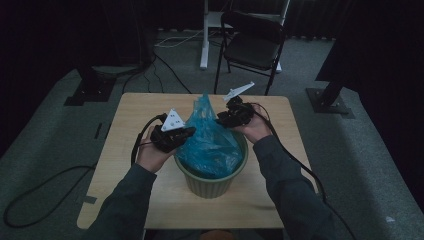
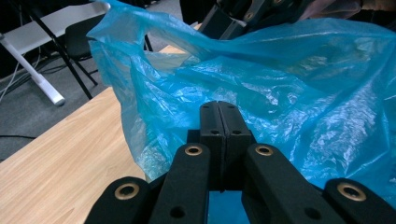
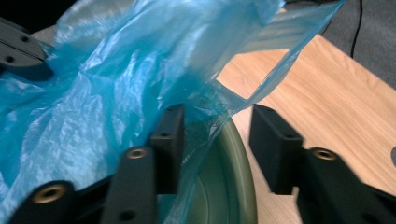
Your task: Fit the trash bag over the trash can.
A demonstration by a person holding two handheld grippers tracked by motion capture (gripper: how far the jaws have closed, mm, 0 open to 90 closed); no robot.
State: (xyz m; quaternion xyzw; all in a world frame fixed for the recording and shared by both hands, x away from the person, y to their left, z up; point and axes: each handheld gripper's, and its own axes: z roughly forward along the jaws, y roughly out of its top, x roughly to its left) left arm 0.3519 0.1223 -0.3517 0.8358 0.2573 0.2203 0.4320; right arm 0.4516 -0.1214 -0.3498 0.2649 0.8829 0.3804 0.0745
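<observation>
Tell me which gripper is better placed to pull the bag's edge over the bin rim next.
Probably the right gripper: its jaws stand open astride the blue bag's edge, directly above the green bin's rim. The left gripper is shut against the bag's side.
</observation>
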